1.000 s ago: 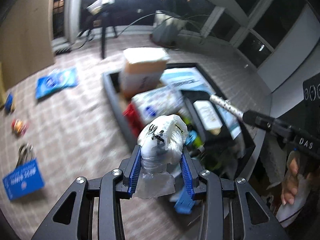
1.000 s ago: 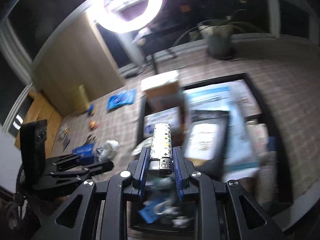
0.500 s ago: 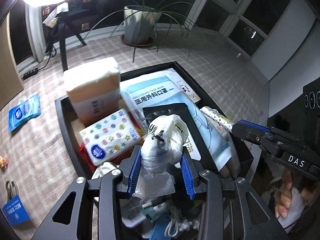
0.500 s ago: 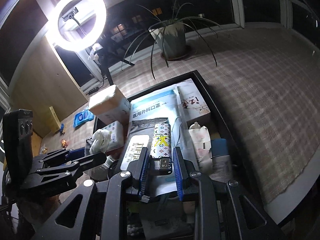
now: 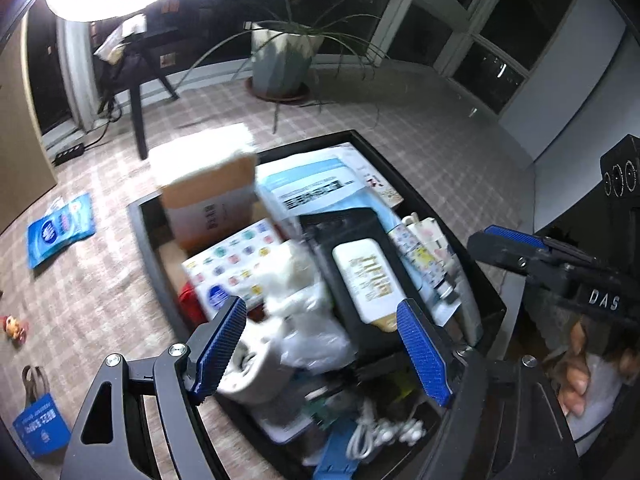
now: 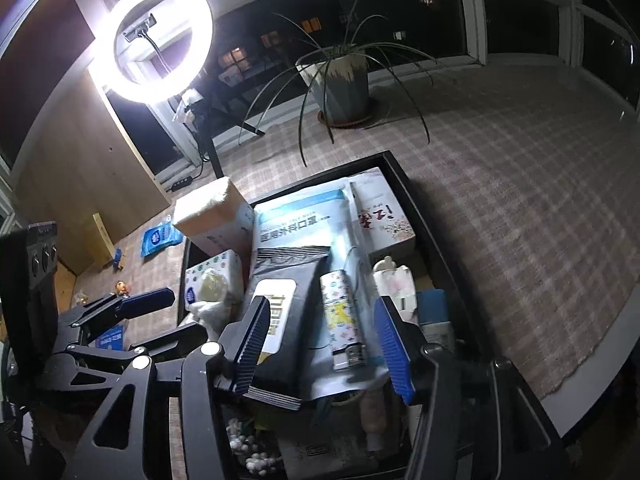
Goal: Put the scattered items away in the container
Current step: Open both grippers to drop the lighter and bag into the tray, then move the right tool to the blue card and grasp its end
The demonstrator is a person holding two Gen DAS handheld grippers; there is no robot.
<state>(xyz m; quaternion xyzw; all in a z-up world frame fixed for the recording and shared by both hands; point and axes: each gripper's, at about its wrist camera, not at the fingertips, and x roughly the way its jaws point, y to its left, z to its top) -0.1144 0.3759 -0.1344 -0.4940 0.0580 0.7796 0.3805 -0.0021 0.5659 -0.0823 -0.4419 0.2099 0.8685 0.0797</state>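
Both tongs stand wide over the tray (image 6: pixel 404 184), holding nothing. Between the fingers of the right tongs (image 6: pixel 322 350) lies the lighter (image 6: pixel 342 320), flat on a pale pouch inside the tray, touching neither pad. Between and just ahead of the left tongs (image 5: pixel 322 350) sits the white bag (image 5: pixel 304 312), slumped on the heap beside a dotted pack (image 5: pixel 232 264); it is blurred, so whether it has quite settled I cannot tell.

The step in hand looks like the drop-off, with both items in the tray. Next, I judge, each arm must lift clear without snagging the heap, then swing out to what lies loose on the mat (image 5: pixel 92 280) to the left of the left tongs: a blue packet (image 5: pixel 60 230) far out, a small figure (image 5: pixel 14 326) nearer, and a blue bag (image 5: pixel 38 428) close beside the left finger (its handles point away from the tongs). The tray is crowded, so later items will have to rest on top.

The surface is a checked woven mat. Beyond the tray stand a potted plant (image 6: pixel 340 88) and a ring light (image 6: pixel 156 40) on a stand, with dark windows behind.
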